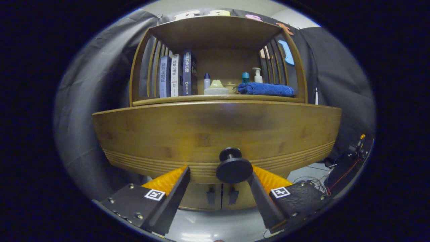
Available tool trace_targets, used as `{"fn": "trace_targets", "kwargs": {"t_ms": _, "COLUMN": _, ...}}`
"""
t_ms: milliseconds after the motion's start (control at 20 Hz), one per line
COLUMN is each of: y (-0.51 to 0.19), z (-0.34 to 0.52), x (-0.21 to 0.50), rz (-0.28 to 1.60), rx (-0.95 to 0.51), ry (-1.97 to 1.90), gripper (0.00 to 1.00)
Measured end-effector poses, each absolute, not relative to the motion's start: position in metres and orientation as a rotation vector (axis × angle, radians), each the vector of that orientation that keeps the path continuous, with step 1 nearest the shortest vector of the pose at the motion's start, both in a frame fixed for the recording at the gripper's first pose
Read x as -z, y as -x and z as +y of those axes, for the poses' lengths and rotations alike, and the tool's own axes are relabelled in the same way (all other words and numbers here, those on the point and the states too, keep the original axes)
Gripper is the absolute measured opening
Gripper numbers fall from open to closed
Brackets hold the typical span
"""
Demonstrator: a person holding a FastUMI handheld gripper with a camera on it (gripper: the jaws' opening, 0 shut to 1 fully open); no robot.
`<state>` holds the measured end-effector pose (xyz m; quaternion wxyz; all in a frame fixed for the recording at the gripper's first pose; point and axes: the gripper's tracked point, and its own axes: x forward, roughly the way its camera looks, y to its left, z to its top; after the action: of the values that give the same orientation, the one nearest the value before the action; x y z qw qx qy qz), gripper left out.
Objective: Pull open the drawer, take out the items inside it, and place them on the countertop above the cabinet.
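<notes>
Gripper (220, 174) spread wide, straddling the drawer's round knob (234, 169) at lower centre, likely lined up to clamp and pull; drawer front (215, 134) flush and closed mid-frame, countertop (218, 99) above holding towel (265, 89)

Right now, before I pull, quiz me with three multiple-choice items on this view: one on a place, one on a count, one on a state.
1. Where is the round black drawer knob?
A. Between the gripper fingers, close to the right one
B. Far beyond the fingers
C. On the shelf

2. How many upright books stand on the wooden shelf?
A. One
B. Three
C. Six

3. What state is the wooden drawer front in?
A. Removed
B. Pulled fully out
C. Not pulled out; fingers apart around the knob

Answers: 1 A, the knob sits in the gap beside the right finger. 2 B, three spines stand side by side. 3 C, a wide gap remains on the knob's left and no interior shows.
</notes>
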<state>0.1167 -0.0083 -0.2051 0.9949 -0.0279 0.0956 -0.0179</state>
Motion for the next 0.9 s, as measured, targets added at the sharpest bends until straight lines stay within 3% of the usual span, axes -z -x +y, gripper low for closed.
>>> {"fn": "trace_targets", "kwargs": {"t_ms": 900, "y": -0.227, "z": -0.006, "x": 0.207, "rz": 0.176, "rx": 0.034, "ry": 0.047, "gripper": 0.99}}
